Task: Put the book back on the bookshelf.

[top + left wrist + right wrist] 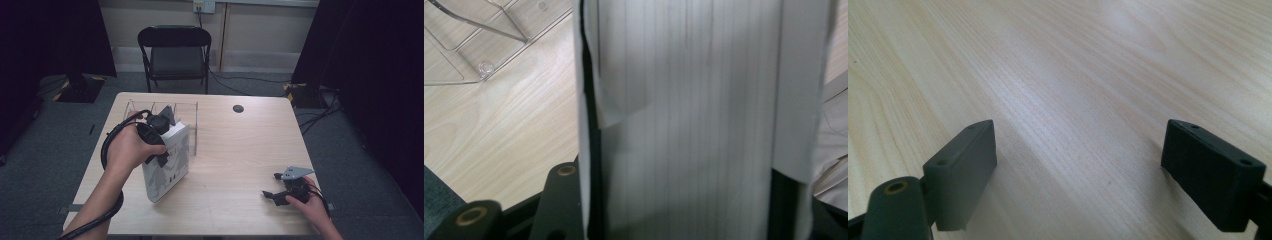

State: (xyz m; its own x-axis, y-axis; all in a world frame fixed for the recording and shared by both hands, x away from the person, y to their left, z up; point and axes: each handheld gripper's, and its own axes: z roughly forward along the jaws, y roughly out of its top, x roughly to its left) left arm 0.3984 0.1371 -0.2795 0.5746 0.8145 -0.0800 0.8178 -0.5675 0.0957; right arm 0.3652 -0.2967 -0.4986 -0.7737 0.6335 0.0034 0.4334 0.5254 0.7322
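— Jaws first: how do yours stand?

— Your right gripper (272,196) rests low on the worktop (240,150) near its front right corner, jaws spread wide with bare wood between them. Your left gripper (156,145) has its jaws clenched on the white book (167,165), one on each cover, with the page edges running straight up between them in the left gripper view.

— Where does the book sit?

— You hold it upright at front left, tilted a little, its lower corner at or just above the wood; I cannot tell whether it touches. Its cover with grey figures faces right.

— And room around it?

— Between the book and your right gripper the wood lies open, the two well apart. The left edge of the worktop runs close beside your left forearm. Just behind the book stands a clear rack (170,111) with upright dividers, nearly touching the book's top. Farther right, a small dark round hole (238,108) lies near the far edge. Beyond the worktop a black folding chair (175,55) stands on the grey floor.
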